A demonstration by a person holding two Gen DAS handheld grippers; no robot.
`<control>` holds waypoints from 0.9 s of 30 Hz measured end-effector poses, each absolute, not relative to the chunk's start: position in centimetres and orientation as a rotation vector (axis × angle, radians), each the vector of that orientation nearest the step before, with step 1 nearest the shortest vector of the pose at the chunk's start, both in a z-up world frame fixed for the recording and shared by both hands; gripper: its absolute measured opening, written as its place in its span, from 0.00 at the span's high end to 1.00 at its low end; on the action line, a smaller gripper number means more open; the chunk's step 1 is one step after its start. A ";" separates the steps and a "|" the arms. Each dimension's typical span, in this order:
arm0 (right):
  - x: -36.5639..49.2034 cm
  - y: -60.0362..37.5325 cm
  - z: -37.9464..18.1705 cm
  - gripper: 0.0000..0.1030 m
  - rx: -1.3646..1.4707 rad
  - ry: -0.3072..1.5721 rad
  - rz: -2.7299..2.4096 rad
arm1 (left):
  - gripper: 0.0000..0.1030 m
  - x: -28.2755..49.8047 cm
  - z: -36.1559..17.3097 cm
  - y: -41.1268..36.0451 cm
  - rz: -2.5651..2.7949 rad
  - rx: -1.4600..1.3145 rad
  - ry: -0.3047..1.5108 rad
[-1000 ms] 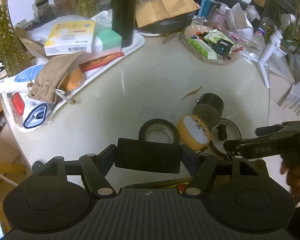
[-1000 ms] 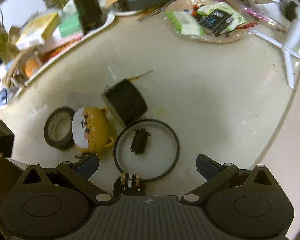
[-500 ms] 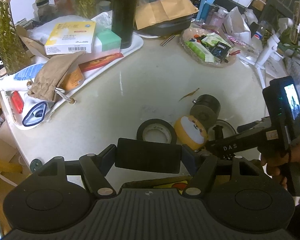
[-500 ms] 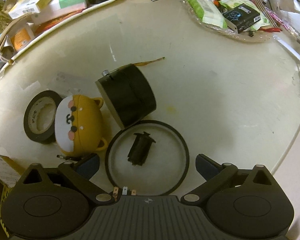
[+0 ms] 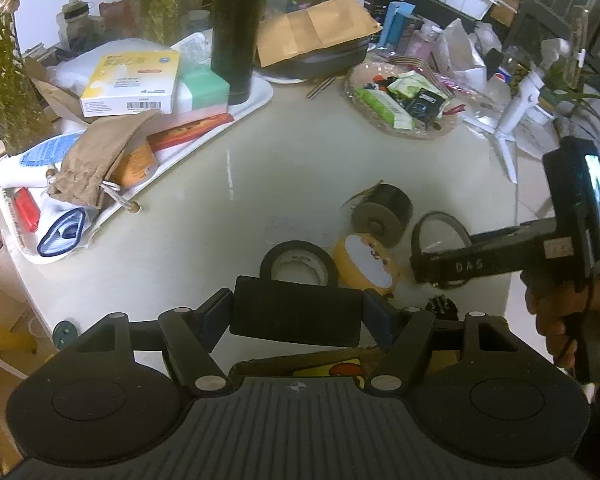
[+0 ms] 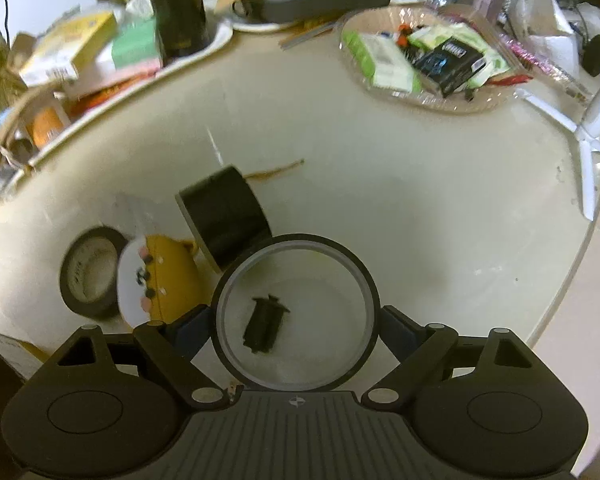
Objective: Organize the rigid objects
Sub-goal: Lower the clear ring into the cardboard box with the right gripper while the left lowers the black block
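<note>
- Right gripper (image 6: 296, 320) was clamped on the black ring-shaped clear-bottomed lid (image 6: 296, 310), near the round cream table's (image 6: 380, 208) right edge.
- Left gripper (image 5: 296, 316) gripped a flat black block (image 5: 296, 318).
- Step judged: lifting the lid; next, a clear placement spot.

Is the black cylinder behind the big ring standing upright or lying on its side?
Lying on its side. The black cylinder rests on its curved wall on the table; its flat round end faces sideways, toward the left camera.

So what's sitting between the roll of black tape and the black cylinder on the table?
The orange animal-face case lies between the tape roll and the black cylinder, close against both; the right wrist view shows it best.
</note>
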State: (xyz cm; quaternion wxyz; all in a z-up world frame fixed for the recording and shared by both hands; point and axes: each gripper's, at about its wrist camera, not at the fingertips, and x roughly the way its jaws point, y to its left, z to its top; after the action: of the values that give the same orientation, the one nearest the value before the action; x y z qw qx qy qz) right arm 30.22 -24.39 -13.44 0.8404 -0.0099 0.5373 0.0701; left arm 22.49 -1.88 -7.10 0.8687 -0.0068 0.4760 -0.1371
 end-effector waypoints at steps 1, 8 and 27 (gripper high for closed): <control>30.1 -24.5 -13.1 0.12 -0.017 1.124 0.146 | 0.33 22.4 -7.1 -1.8 -0.289 -0.017 0.995; 29.1 -24.9 -11.1 0.12 0.038 1.073 0.164 | 0.33 21.9 -7.0 -2.0 -0.298 -0.012 0.991; 20.3 -22.9 -7.4 0.12 0.004 1.029 0.334 | 0.33 18.6 -7.7 -4.3 -0.351 0.163 1.046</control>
State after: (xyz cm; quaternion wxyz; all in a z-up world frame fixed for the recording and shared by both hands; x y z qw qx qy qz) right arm 20.26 -22.86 -7.39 0.8573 0.0017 0.4897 0.1590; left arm 18.58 -4.28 -7.70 0.8485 0.0773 0.4963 -0.1667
